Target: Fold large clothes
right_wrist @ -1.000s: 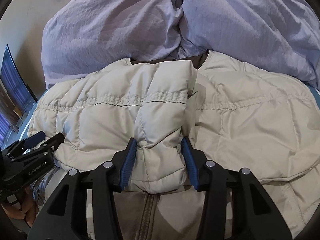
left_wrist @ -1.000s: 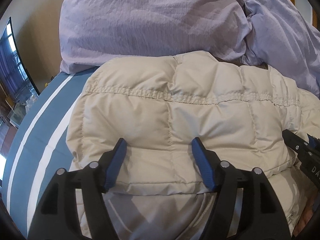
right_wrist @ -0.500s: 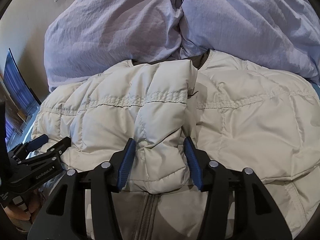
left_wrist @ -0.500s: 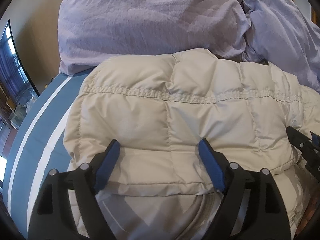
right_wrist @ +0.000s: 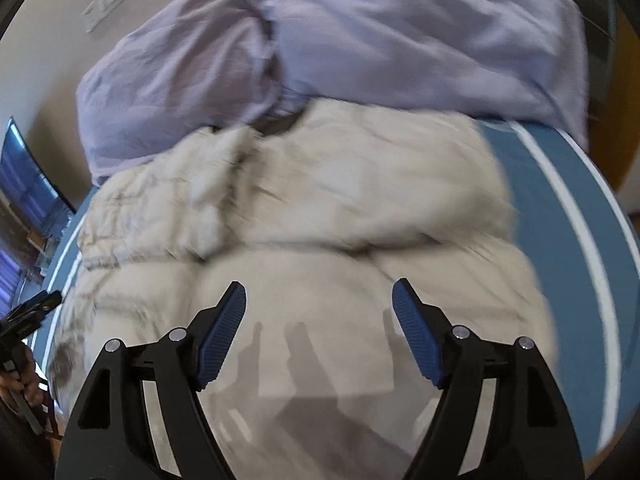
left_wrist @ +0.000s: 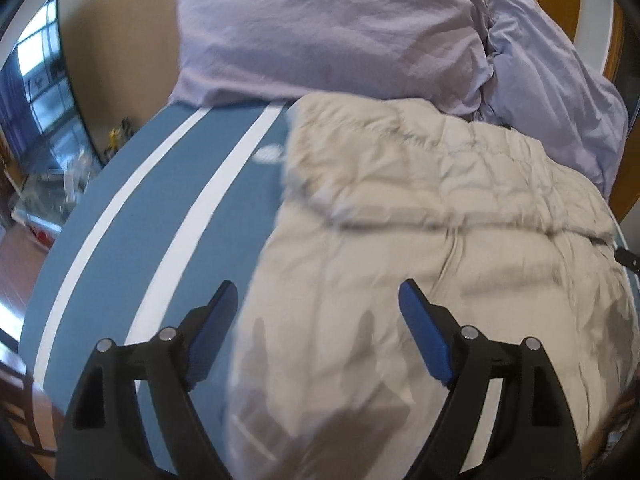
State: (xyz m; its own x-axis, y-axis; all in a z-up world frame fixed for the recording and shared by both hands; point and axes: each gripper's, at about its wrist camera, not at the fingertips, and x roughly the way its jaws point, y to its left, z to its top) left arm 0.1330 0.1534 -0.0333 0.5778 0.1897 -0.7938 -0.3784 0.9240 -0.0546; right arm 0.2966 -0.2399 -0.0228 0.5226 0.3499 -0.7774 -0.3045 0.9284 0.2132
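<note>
Both grippers hung open above a cream jacket on the bed.

The left gripper (left_wrist: 316,312) had its blue fingers (left_wrist: 424,336) spread wide and held nothing; its left finger sat over the blue sheet (left_wrist: 132,248) and its right finger over the jacket (left_wrist: 420,232). The right gripper (right_wrist: 318,312) was just as wide open and empty, both fingers over the near part of the jacket (right_wrist: 320,240). The jacket lay quilted and rumpled across the middle of the bed, its far part folded over onto the near part, its collar end touching the two lilac pillows (left_wrist: 332,36) at the far side. White stripes (left_wrist: 192,224) ran along the sheet left of the jacket, and more sheet (right_wrist: 568,220) showed to its right. Both views were blurred, so seams and the zip could not be made out.
</note>
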